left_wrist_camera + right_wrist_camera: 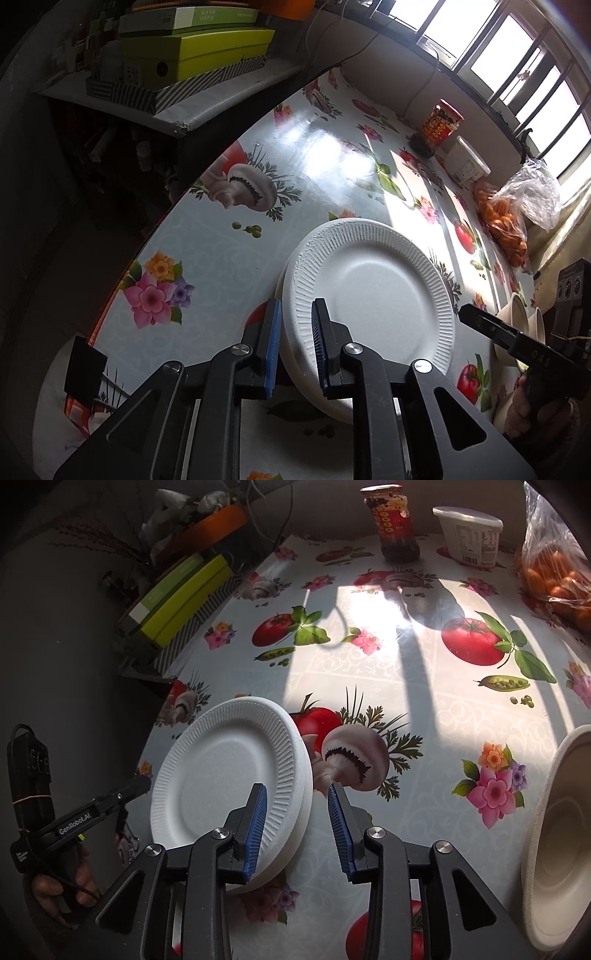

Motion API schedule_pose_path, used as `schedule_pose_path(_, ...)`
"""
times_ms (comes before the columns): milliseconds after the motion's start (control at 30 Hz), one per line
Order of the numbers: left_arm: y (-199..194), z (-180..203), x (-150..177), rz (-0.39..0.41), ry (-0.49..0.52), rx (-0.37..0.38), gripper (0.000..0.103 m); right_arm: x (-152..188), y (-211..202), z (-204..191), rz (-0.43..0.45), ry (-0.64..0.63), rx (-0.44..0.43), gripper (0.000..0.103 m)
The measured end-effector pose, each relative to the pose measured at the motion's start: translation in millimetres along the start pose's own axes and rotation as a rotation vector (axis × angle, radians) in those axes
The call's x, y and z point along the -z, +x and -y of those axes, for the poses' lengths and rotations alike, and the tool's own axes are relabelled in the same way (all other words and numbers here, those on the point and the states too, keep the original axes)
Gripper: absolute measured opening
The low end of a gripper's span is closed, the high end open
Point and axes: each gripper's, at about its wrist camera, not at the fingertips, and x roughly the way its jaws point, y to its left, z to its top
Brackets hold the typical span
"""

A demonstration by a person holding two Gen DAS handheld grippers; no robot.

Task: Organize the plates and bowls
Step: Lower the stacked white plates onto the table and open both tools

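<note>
A stack of white foam plates (369, 295) lies on the flowered tablecloth; it also shows in the right wrist view (229, 775). My left gripper (295, 343) is open, with its two blue pads either side of the stack's near rim, one pad over the top plate. My right gripper (297, 823) is open, its left pad over the stack's right rim, its right pad over bare cloth. Cream bowls (557, 838) stand at the right edge; in the left wrist view the bowls (521, 317) sit behind the right gripper's body.
A red sauce jar (397, 524), a white tub (469, 535) and a bag of oranges (557, 576) stand along the far edge by the window. Green boxes (192, 55) are stacked on a shelf left of the table. The table edge (122, 273) curves near left.
</note>
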Motion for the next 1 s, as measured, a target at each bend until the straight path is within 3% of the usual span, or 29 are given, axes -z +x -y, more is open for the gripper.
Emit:
schedule_pose_path(267,-7,26,4,0.029,0.064,-0.011,0.021,4,-18,0,0.046,-0.024,0.054,0.043)
schedule_pose_path(367,-7,40,5,0.019,0.083,0.021,0.023,6,-30,3,0.068,-0.029,0.075,0.044)
schedule_pose_path(1000,10,132,22,-0.026,0.274,0.088,0.023,24,-84,49,0.152,0.045,0.201,0.045)
